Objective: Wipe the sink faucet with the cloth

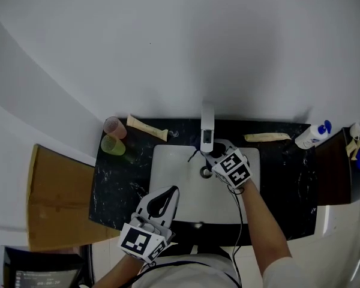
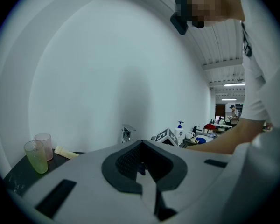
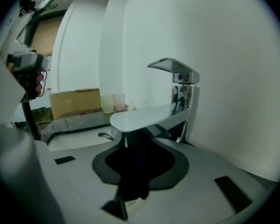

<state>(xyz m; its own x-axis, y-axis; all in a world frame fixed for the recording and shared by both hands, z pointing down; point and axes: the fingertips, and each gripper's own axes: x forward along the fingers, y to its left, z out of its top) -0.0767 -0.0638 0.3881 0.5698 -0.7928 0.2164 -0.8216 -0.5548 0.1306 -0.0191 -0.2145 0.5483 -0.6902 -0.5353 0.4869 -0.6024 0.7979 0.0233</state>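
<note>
Only the right gripper view shows the fingers of the right gripper [image 3: 130,143] clamped on the dark cloth [image 3: 136,171] just under the faucet [image 3: 179,80] spout, while the head view shows the left gripper [image 1: 170,191], fingers together, above the sink [image 1: 165,164].

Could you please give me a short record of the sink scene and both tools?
faucet: chrome, upright behind the white sink, set in a black counter
right tool: shut on a dark cloth, close under the faucet
left tool: shut, empty, over the sink's front left
counter left: pink cup, green cup
counter right: pump bottle
</note>
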